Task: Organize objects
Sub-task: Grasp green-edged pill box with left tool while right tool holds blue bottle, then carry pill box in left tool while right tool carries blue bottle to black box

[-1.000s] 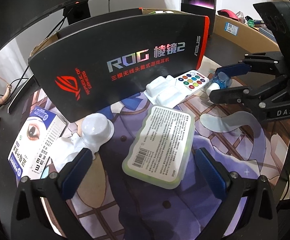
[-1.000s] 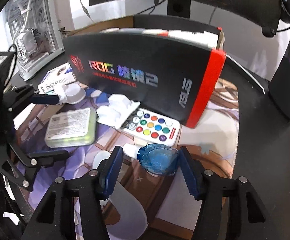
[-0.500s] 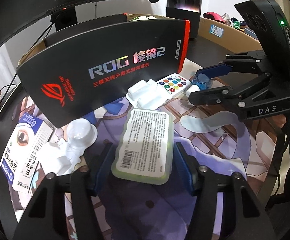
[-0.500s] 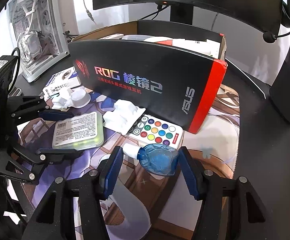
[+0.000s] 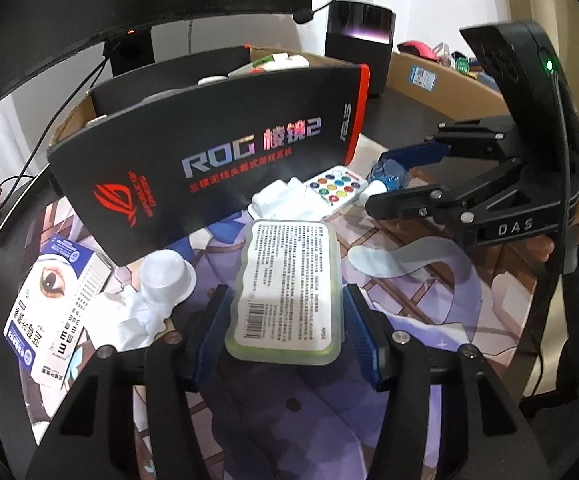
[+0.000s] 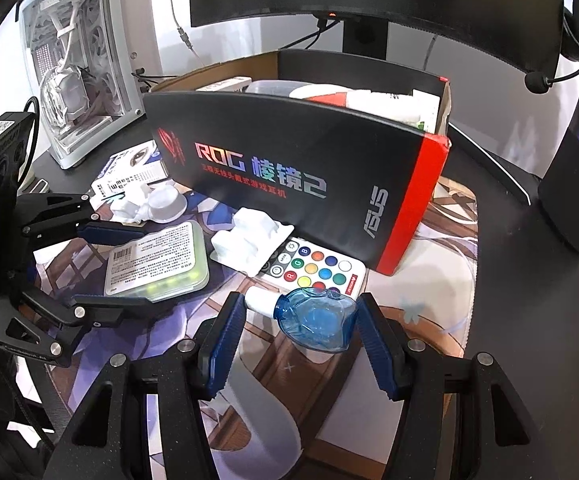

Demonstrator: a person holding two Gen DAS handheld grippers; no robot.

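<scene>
A flat pale-green case point(image 5: 285, 280) with a white printed label lies on the printed desk mat point(image 5: 429, 312). My left gripper point(image 5: 285, 332) is closing on it, its blue pads against the two long sides. In the right wrist view the same case point(image 6: 157, 260) sits between the left gripper's point(image 6: 129, 268) fingers. My right gripper point(image 6: 300, 312) is shut on a small blue bottle point(image 6: 317, 324) with a white cap, held lengthwise just above the mat. From the left wrist view that bottle point(image 5: 391, 174) shows between the right gripper's point(image 5: 381, 180) fingers.
A black and red ROG box point(image 5: 209, 160) stands behind, with an open cardboard box point(image 6: 217, 76) behind it. A colour-button remote point(image 5: 337, 190), a white plastic insert point(image 5: 285, 204), a clear blister cup point(image 5: 165, 276) and an eye-chart carton point(image 5: 49, 304) lie on the mat. A black speaker point(image 6: 573, 184) stands right.
The left gripper's jaws came in from wide apart onto the sides of the green case, and its view tipped slightly. The right gripper kept still with the blue bottle.
</scene>
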